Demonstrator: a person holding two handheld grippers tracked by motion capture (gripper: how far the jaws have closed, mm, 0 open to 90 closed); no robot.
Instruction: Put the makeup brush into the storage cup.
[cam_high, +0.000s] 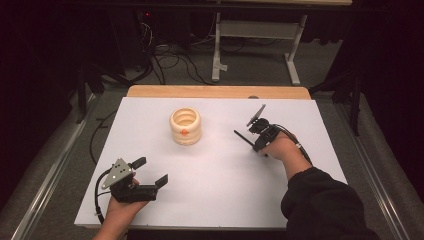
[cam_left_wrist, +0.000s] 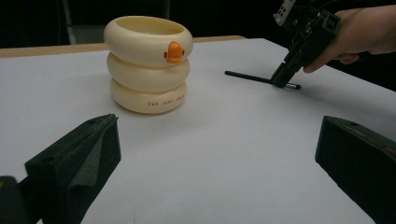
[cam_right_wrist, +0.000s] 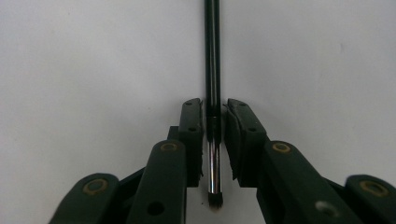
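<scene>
Your right tool (cam_high: 256, 142) is down on the desk (cam_high: 220, 190), jaws straddling a thin black brush (cam_right_wrist: 212, 70) near its bristle end. In the right gripper view the pads (cam_right_wrist: 192, 135) sit just beside the metal ferrule on both sides, a thin gap showing, so it looks nearly closed, not firmly clamped; cannot tell if contact is made. The brush lies flat on the white sheet, handle pointing toward the cream ringed cup (cam_high: 185, 126) with the orange duck bill, well apart from it.

Your left tool (cam_high: 150, 175) rests near the front left of the desk, jaws wide apart, holding nothing, aimed at the cup.

Progress, as a judgement: early. Approach to the brush is done, grasp is just about forming. Left to do: close fully, lift, carry the brush over, probably drop it into the cup. Cup stands upright and looks empty from above.
</scene>
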